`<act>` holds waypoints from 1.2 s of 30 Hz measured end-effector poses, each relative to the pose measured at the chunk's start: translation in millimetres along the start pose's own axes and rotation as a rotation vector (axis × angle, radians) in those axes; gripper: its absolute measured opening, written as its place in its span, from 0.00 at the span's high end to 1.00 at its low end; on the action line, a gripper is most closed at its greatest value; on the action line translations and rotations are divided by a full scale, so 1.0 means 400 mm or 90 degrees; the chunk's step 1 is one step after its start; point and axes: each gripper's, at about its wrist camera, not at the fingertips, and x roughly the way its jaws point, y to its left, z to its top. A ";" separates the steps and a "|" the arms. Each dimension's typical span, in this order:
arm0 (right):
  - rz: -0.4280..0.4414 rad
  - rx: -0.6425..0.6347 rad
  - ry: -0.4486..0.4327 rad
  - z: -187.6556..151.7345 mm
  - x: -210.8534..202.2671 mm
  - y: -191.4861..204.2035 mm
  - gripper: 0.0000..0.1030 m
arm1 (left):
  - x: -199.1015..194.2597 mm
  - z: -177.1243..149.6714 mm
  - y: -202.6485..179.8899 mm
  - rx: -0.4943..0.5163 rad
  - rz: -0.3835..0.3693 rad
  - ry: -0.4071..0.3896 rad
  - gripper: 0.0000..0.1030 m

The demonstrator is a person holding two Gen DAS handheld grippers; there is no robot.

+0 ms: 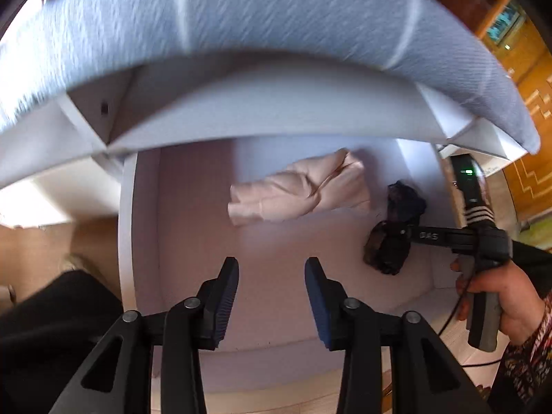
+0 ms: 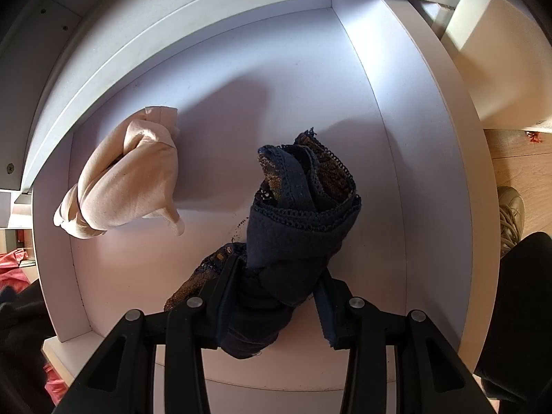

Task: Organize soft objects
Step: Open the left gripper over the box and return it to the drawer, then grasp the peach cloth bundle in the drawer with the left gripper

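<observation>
White drawer [image 2: 386,158] pulled out under a blue-grey padded top [image 1: 276,17]. Inside, a pale pink rolled garment [image 2: 127,176] lies at the back left. Right gripper [image 2: 272,296] is clamped on the dark navy lace garment [image 2: 300,207], low over the drawer floor beside the pink one. Left gripper [image 1: 271,296] – jaws apart, nothing between them. Risk: the roll likely unravels on release – loose lace could snag on a pad.

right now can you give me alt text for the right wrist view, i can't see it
The right gripper has its jaws shut on a rolled navy lace-trimmed fabric bundle inside an open white drawer. A crumpled pale pink cloth bundle lies on the drawer floor to the left, apart from it.
</observation>
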 end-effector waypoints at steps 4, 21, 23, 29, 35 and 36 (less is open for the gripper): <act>0.008 0.007 -0.002 0.002 0.000 -0.008 0.61 | 0.031 0.004 0.001 -0.011 0.000 0.012 0.61; 0.032 0.032 0.008 0.008 0.007 -0.051 0.63 | 0.186 0.110 -0.122 0.204 0.101 0.028 0.60; 0.030 0.026 0.009 0.012 0.011 -0.042 0.63 | 0.206 0.119 -0.136 0.247 0.126 0.015 0.60; 0.019 0.006 0.009 0.021 0.017 -0.022 0.63 | 0.254 0.141 -0.134 0.303 0.139 0.008 0.32; 0.012 -0.008 0.008 0.029 0.026 -0.003 0.63 | 0.330 0.136 -0.118 0.320 0.156 0.075 0.31; 0.014 -0.008 0.008 0.030 0.026 -0.003 0.63 | 0.339 0.131 -0.114 0.320 0.159 0.083 0.33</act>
